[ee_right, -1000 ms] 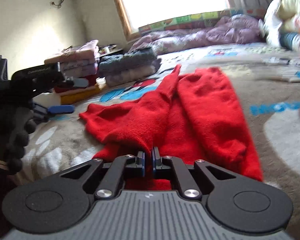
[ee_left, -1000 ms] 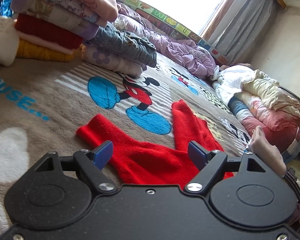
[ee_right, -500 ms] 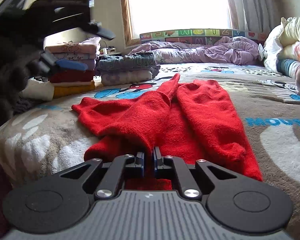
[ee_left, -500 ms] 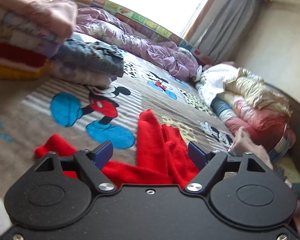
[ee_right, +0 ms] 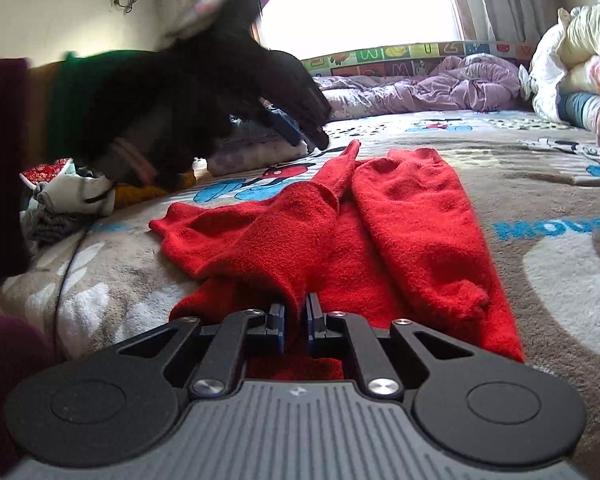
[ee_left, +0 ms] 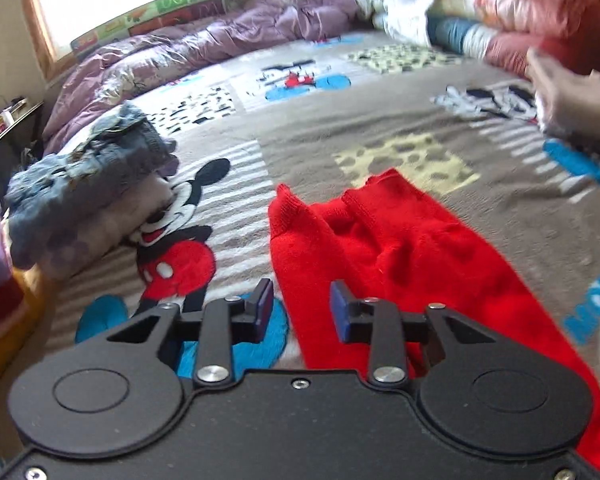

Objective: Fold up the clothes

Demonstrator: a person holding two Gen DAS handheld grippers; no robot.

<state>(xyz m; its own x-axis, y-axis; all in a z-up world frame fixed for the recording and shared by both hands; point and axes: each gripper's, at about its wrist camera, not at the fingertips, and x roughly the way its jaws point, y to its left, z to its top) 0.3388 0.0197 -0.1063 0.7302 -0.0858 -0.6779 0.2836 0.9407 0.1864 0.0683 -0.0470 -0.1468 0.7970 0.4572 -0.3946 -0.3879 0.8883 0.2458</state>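
Note:
A red knit garment lies on a grey cartoon-print blanket, its two legs or sleeves stretched away from me. My right gripper is shut on a fold of the garment at its near end. My left gripper is open and empty, just above the garment's left edge. In the right wrist view the left gripper hangs above the garment's far left part, held in a black-gloved hand.
Folded clothes are stacked at the left. A purple duvet lies along the window side. A pile of bedding and clothes sits at the right. A bare hand shows at the right edge.
My left gripper has swung right and forward over the garment, its jaws a little narrower. The right gripper has stayed shut on the red fold.

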